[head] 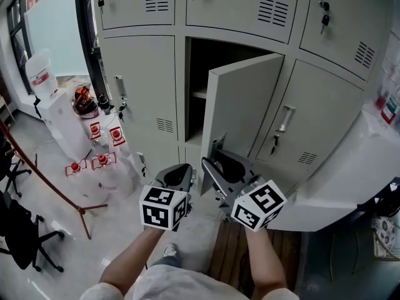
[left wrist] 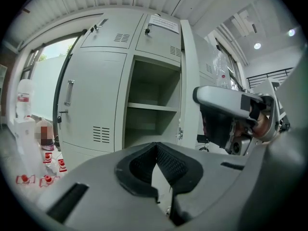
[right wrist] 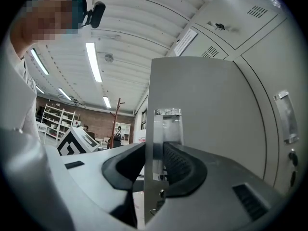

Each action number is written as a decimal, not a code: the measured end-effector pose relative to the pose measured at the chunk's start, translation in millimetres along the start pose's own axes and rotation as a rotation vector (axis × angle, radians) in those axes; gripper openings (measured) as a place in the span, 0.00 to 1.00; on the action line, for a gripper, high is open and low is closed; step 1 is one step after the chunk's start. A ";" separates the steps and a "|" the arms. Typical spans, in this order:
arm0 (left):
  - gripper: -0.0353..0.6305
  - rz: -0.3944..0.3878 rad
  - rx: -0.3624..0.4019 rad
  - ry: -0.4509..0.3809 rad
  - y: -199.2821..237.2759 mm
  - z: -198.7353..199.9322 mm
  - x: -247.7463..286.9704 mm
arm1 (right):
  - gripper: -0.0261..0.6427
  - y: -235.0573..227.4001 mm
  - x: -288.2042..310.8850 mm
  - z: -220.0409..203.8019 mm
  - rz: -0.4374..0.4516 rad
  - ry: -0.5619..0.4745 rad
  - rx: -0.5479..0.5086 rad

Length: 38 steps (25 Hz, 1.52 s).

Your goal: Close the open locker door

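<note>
The pale, glossy floor (head: 125,230) carries everything here. The lockers (head: 144,86) stand along its far edge. At the far left a white water dispenser (head: 62,120) stands near the lockers, with a cluster of red-labelled clear bottles (head: 100,161) just beside it (how many is hard to tell). The legs of a red-brown stand (head: 84,211) spread nearer the middle, and black chairs (head: 25,236) sit at the near left edge. A slatted wooden board (head: 228,255) lies at the near right, a shoe (head: 170,250) just left of it. Inside the open locker (head: 200,61), a shelf (left wrist: 147,108) runs across.
</note>
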State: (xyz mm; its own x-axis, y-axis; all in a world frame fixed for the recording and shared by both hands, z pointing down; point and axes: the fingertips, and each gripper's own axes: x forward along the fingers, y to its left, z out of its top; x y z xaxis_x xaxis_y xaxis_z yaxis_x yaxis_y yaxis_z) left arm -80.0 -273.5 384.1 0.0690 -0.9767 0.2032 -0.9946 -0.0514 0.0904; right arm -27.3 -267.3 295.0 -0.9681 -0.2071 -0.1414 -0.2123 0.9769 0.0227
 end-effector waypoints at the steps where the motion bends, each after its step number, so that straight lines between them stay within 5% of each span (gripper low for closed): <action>1: 0.06 0.001 -0.001 -0.003 3.5 0.8 2.5 | 0.21 -0.5 4.8 0.2 0.001 -0.004 -0.006; 19: 0.06 0.008 -0.016 -0.005 87.0 11.2 50.8 | 0.16 -36.0 92.6 -13.8 -0.026 -0.016 0.049; 38: 0.06 -0.068 -0.035 -0.052 122.9 34.9 106.2 | 0.09 -84.4 145.7 -24.5 -0.247 0.016 0.002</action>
State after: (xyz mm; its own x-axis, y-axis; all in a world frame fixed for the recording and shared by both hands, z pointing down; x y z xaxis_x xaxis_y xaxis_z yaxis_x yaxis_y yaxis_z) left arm -197.5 -390.9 382.8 0.1309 -0.9808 0.1447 -0.9844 -0.1112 0.1363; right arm -153.7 -381.2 296.8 -0.8887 -0.4406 -0.1270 -0.4427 0.8966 -0.0126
